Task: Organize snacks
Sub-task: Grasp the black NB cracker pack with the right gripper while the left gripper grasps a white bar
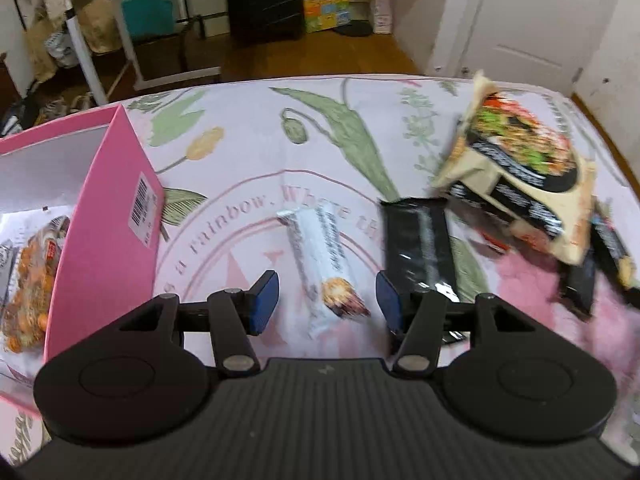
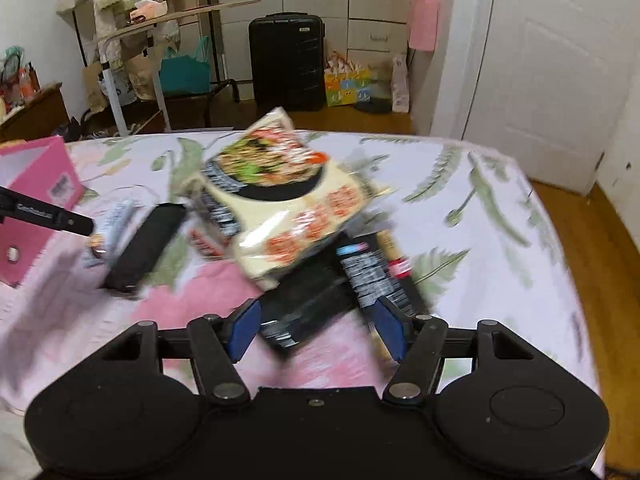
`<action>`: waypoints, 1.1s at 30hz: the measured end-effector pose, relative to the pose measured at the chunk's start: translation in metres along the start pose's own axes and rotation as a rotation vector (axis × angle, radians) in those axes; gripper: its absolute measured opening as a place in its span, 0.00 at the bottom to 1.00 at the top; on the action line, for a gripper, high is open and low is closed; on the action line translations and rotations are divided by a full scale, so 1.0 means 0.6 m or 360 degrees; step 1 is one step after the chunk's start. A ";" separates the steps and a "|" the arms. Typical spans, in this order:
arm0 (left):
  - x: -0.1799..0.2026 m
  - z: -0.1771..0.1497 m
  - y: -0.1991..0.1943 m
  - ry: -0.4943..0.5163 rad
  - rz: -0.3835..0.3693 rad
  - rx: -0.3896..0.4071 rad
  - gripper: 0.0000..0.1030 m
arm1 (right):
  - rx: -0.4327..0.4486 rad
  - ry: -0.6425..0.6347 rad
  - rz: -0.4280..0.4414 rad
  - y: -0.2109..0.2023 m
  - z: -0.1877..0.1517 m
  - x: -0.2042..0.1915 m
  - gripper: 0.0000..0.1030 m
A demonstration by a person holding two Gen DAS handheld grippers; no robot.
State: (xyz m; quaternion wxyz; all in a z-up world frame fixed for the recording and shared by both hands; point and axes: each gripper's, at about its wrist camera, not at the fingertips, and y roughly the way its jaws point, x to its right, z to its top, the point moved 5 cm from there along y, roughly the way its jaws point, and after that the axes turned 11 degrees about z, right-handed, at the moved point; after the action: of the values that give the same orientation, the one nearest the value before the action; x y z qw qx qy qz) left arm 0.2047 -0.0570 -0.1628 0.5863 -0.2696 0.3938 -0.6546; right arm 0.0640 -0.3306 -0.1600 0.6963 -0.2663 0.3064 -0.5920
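My left gripper point(image 1: 327, 300) is open and hovers over a white snack bar point(image 1: 324, 264) lying on the floral cloth, its end between my fingers. A black bar point(image 1: 420, 248) lies just right of it. A cream noodle packet point(image 1: 516, 176) rests on top of more black packets point(image 1: 580, 280) at the right. The pink box point(image 1: 108, 216) at the left holds an orange snack bag point(image 1: 30, 292). My right gripper point(image 2: 316, 328) is open, low over a black packet point(image 2: 308, 300), with the noodle packet point(image 2: 280, 200) just beyond. The white bar point(image 2: 114, 220) and black bar point(image 2: 144, 248) lie to the left.
The left gripper's finger point(image 2: 48, 212) shows at the left of the right wrist view, near the pink box point(image 2: 36, 200). The cloth-covered surface point(image 1: 280, 128) ends at the far side above a wooden floor. A black suitcase point(image 2: 286, 60) and white door point(image 2: 540, 60) stand beyond.
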 end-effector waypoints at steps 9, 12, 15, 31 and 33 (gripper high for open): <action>0.015 0.002 0.090 -0.0029 0.0083 -0.0170 0.54 | -0.0158 -0.0037 0.0080 0.079 -0.018 0.112 0.77; 0.014 0.001 0.091 -0.0077 0.0132 -0.0095 0.51 | -0.0196 -0.0061 0.0082 0.101 -0.018 0.116 0.79; 0.011 0.003 0.095 -0.0107 0.0140 -0.0067 0.44 | -0.0162 -0.0057 0.0071 0.107 -0.014 0.119 0.82; -0.005 -0.022 0.002 -0.0081 0.0021 -0.0067 0.24 | -0.0022 -0.0034 0.0087 0.003 -0.023 0.023 0.52; -0.006 -0.030 -0.019 -0.0057 0.0007 -0.0059 0.24 | -0.0033 -0.0072 0.0098 -0.007 -0.026 -0.005 0.52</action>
State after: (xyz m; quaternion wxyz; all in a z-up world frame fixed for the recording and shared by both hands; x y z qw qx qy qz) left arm 0.1843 -0.0498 -0.1630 0.5896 -0.2913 0.3959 -0.6409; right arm 0.0492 -0.3285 -0.1668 0.7181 -0.2772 0.3049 -0.5609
